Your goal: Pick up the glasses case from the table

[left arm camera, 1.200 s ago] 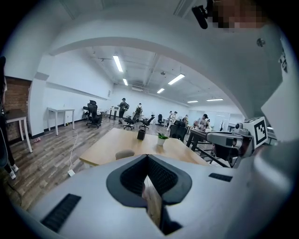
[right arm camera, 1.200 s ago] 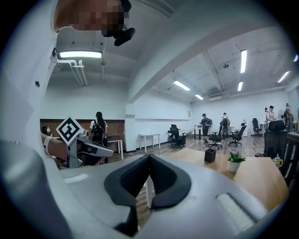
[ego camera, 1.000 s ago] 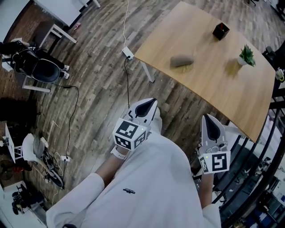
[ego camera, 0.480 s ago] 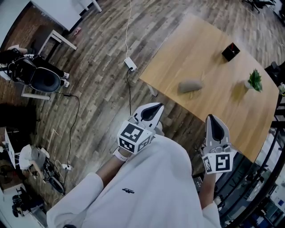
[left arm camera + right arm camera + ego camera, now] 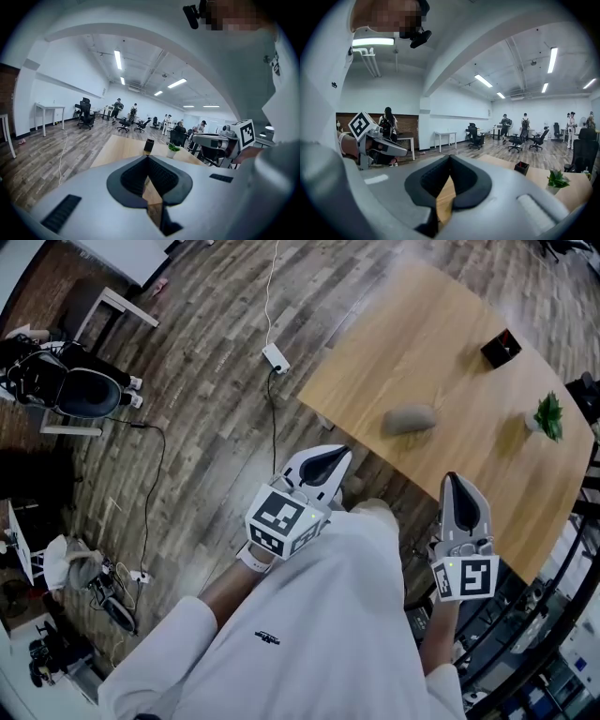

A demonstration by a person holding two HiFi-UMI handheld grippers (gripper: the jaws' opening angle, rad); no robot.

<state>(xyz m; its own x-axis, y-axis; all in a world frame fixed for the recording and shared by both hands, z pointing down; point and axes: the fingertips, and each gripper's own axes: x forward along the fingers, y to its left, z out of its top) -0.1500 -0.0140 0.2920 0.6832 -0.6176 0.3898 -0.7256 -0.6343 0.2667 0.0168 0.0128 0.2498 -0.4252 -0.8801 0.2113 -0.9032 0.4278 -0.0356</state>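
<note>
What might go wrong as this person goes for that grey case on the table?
Both the left hand-held gripper and right hand-held gripper are shut and empty; unless one opens first, it may just shove the glasses case across the table. The case looks rounded, so jaws might slip off. A cable and power strip lie on the floor near the table's corner: a possible trip hazard.

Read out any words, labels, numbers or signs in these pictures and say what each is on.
No text is readable.
Small dark print on the white shirt: too small to read.
Cubes on the left gripper and right gripper: square marker patterns only, no letters.
</note>
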